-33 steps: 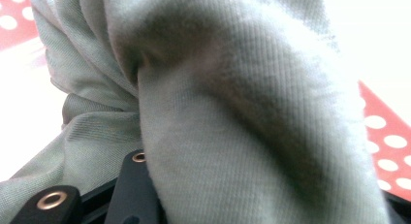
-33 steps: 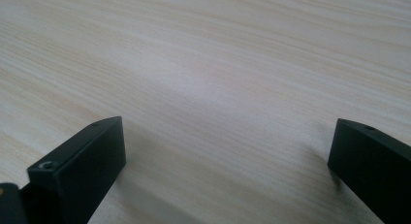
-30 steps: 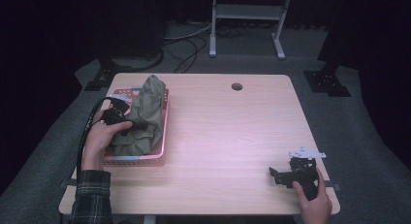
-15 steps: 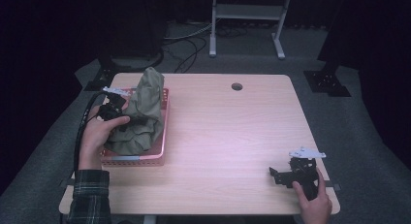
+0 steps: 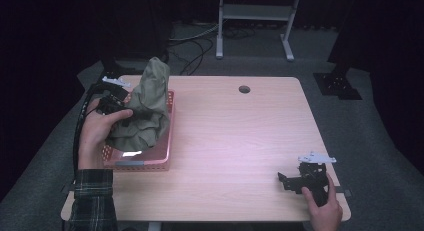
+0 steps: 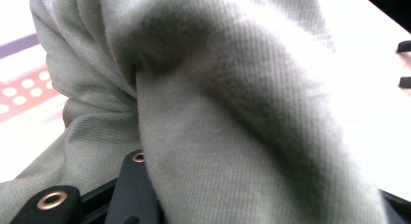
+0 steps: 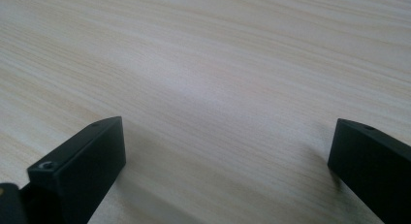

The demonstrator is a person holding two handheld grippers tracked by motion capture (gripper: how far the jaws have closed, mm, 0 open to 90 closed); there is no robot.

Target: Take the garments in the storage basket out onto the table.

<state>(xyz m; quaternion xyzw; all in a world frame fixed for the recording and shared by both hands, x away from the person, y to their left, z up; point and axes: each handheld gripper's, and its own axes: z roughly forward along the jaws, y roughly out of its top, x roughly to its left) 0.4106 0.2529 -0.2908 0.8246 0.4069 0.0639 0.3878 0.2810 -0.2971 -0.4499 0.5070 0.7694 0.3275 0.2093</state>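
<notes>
You've got one olive cloth (image 5: 148,108) bunched over one pink basket (image 5: 169,133), left side of the tabletop (image 5: 240,141). Two tongs: left tongs (image 5: 131,115) at the basket, right tongs (image 5: 283,180) far from it.

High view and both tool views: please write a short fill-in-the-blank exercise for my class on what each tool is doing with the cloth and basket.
1. The left tool is shut on the olive-green ____.
2. The lifted cloth hangs over a pink ____.
3. The right tool has its jaws ____, nothing between them.
4. The right tool rests on the wooden ____.

Missing words: cloth; basket; open; table
</notes>
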